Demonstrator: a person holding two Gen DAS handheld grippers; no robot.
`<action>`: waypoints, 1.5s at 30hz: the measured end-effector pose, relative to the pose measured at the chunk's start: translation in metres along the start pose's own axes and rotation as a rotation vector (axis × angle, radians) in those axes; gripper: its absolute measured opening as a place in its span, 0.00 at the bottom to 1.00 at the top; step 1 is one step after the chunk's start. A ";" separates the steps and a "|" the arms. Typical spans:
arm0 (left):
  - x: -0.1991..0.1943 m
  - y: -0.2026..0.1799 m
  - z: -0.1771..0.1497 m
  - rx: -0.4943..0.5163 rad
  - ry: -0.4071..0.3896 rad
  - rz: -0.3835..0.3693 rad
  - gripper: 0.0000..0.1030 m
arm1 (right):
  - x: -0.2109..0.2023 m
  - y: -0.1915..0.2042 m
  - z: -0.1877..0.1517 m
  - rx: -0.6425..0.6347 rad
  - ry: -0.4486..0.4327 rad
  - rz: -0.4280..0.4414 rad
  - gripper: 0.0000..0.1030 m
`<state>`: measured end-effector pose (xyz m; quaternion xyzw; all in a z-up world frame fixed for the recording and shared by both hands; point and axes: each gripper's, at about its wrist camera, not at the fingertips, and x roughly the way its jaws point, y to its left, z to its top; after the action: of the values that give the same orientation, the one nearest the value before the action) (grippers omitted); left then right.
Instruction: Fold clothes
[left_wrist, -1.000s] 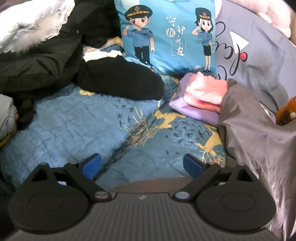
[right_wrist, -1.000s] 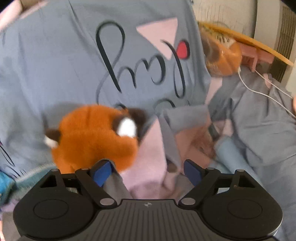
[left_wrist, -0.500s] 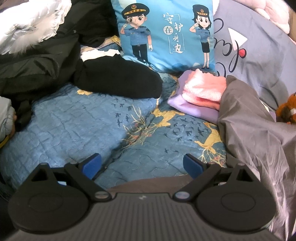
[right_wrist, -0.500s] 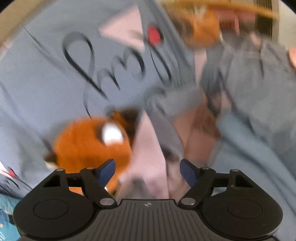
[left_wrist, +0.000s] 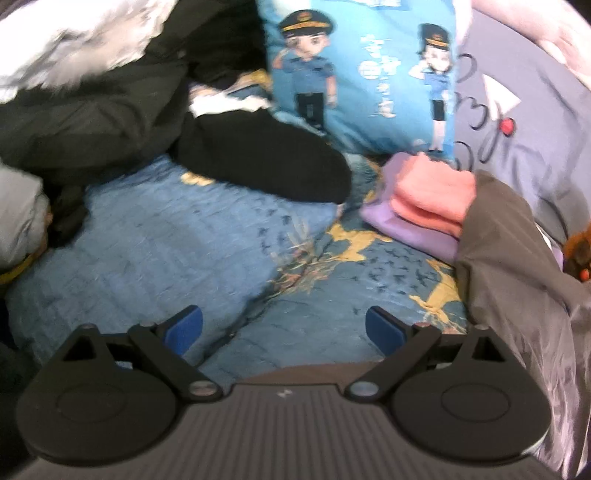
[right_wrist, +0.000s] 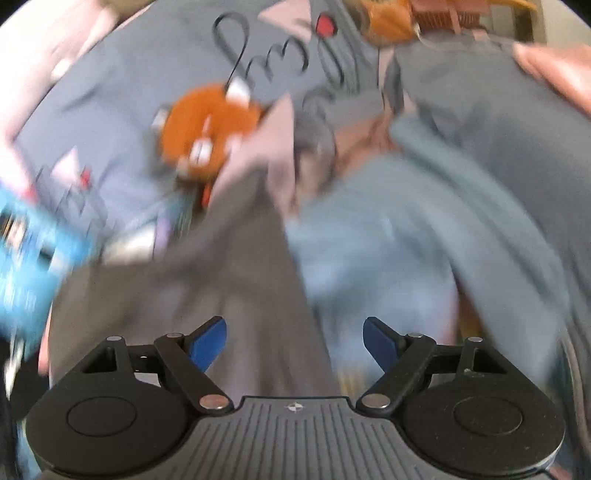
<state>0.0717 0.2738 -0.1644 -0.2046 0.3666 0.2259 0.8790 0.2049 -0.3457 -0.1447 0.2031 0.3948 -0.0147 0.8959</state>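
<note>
Grey garment (right_wrist: 229, 266) heaped on blue quilt (left_wrist: 155, 258), unfolded; probably the reaching step. Right gripper (right_wrist: 293, 341) above it, left gripper (left_wrist: 283, 330) over quilt, both released, empty. Next: pinching an edge.

A blue quilt (left_wrist: 155, 258) with gold patches and small dark birds covers the bed. At its far edge a blue cushion (left_wrist: 369, 74) printed with two cartoon officers stands upright. Beside the cushion lies a grey duvet (left_wrist: 524, 147) marked with black script, a pale triangle and a red dot. An orange plush toy (right_wrist: 207, 129) rests on that duvet in the right wrist view, blurred. Farther back, a second orange toy (right_wrist: 388, 22) sits by a pink rack (right_wrist: 439, 14).
</note>
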 end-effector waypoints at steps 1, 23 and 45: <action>0.003 0.006 0.001 -0.018 0.022 0.007 0.94 | -0.011 -0.004 -0.022 -0.006 0.017 0.008 0.79; 0.062 0.098 -0.023 -0.549 0.612 -0.500 0.78 | -0.090 0.036 -0.148 0.091 0.047 0.236 0.81; -0.045 0.114 -0.017 -0.629 0.084 -1.126 0.04 | -0.106 0.025 -0.170 0.148 0.045 0.250 0.81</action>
<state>-0.0286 0.3471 -0.1643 -0.6221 0.1536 -0.1813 0.7460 0.0178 -0.2733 -0.1634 0.3164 0.3844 0.0726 0.8642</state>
